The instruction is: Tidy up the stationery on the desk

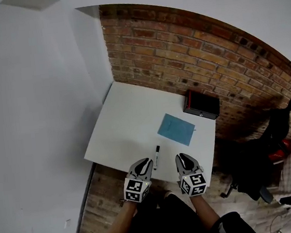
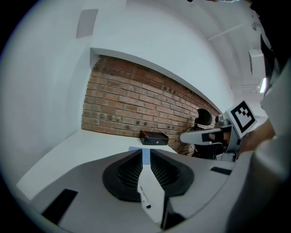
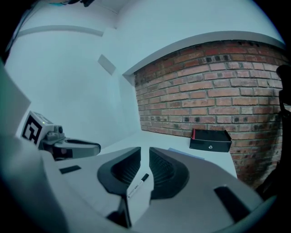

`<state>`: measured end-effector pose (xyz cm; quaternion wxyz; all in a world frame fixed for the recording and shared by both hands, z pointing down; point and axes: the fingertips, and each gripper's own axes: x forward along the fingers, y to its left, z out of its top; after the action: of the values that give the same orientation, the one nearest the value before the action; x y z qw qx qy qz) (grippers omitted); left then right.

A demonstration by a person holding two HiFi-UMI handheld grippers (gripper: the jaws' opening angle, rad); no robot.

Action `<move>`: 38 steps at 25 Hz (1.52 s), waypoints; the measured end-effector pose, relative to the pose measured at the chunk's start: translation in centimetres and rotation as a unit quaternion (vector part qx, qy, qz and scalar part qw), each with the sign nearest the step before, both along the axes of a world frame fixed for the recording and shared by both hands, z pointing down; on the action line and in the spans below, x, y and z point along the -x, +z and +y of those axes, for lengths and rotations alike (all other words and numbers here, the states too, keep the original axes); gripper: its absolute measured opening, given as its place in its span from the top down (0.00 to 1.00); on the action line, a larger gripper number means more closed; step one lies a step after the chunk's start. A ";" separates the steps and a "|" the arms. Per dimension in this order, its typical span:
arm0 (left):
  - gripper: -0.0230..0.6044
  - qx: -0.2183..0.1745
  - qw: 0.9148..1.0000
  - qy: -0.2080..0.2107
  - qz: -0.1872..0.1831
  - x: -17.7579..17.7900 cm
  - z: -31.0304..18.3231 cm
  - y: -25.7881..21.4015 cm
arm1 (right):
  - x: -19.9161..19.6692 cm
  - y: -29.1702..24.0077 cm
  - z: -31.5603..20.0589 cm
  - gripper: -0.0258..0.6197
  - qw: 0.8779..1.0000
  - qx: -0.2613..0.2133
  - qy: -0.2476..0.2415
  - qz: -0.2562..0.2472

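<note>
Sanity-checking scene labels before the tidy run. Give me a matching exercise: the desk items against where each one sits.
Things:
1. marker
2. blue sheet
3. black box

Places:
A. far right corner of the desk, against the brick wall
B. close to the desk's near edge
C. lying flat, right of the middle, between the other two

Pairs: 1-B, 2-C, 3-A
</note>
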<state>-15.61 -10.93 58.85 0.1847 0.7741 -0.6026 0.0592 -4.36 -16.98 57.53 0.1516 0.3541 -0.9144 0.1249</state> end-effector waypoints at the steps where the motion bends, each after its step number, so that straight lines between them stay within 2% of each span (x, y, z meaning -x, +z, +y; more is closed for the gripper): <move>1: 0.90 -0.004 1.000 0.006 0.002 -0.2 -0.5 -0.1 | -0.1 0.2 -0.4 0.88 1.000 0.002 0.004 0.004; 3: 0.89 -0.008 1.000 0.019 0.007 -0.9 -1.3 -0.1 | -0.5 0.5 -1.1 0.86 1.000 0.003 0.011 0.009; 10: 0.74 0.006 0.998 0.051 0.025 -3.3 -4.2 0.5 | -2.0 1.2 -3.8 0.81 0.999 0.010 0.034 0.013; 13: 0.69 0.015 0.998 0.061 0.019 -4.3 -5.4 1.1 | -2.2 1.7 -5.2 0.80 0.999 0.013 0.033 0.013; 16: 0.67 0.024 0.996 0.082 0.000 -5.5 -7.0 1.7 | -2.5 2.2 -7.3 0.78 0.999 0.015 0.034 0.012; 20: 0.65 0.052 0.995 0.089 0.012 -6.3 -9.4 2.8 | -2.7 2.7 -10.9 0.77 0.999 0.018 0.031 0.014; 28: 0.61 0.105 0.993 0.051 0.014 -7.5 -13.7 6.1 | -2.5 4.9 -17.6 0.76 0.999 0.030 -0.013 0.040; 30: 0.59 0.126 0.991 0.042 0.017 -7.8 -14.5 7.3 | -2.2 5.6 -19.0 0.76 0.998 0.033 -0.028 0.047; 34: 0.56 0.170 0.984 0.002 0.055 -8.1 -16.4 9.1 | -1.2 7.5 -20.8 0.74 0.994 0.042 -0.076 0.072; 38: 0.55 0.189 0.980 -0.029 0.050 -8.4 -17.9 10.9 | -0.5 9.4 -22.3 0.74 0.987 0.047 -0.121 0.099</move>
<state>-7.23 -28.85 69.75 0.3589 0.7094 -0.5929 0.1279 -3.88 -39.26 66.95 0.2713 0.2440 -0.9242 0.1128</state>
